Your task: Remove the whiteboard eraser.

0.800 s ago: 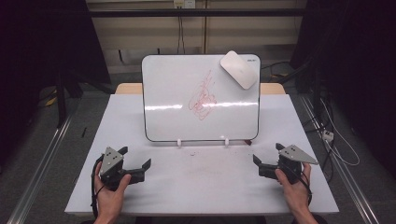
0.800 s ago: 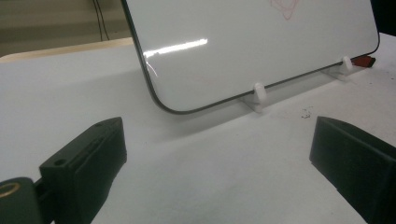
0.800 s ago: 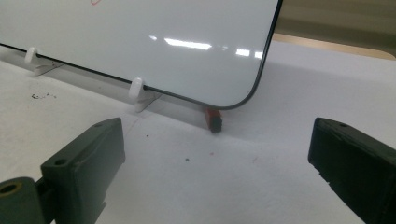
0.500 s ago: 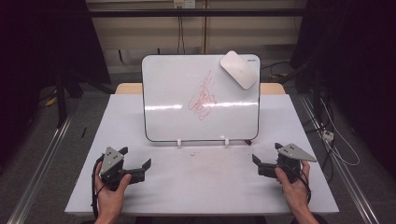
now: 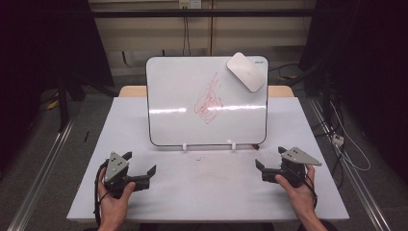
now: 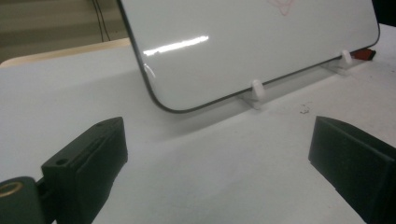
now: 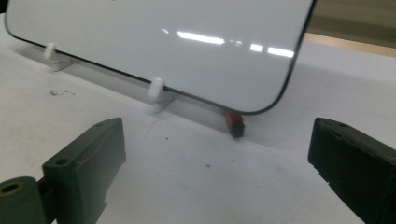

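A white table takes up the middle of the high view, its surface faintly smudged near the front. Dark curtains hang at both sides, and cables trail over the floor to the right.

Standing on the table's far half is a whiteboard, leaning back, propped on two small white pegs along its lower edge. A red scribble sits near the board's centre, and a streak of glare runs across it. A white oval eraser clings to the board's upper right corner.

The left gripper, held in a hand at the table's near left, has its jaws spread wide with nothing between them; it sits well short of the board. The right gripper, held in the other hand at the near right, is likewise spread and empty.

In the right gripper view a small red and black piece, perhaps a marker end, pokes out from under the board's lower corner, touching the table. Nothing lies between either gripper and the board.
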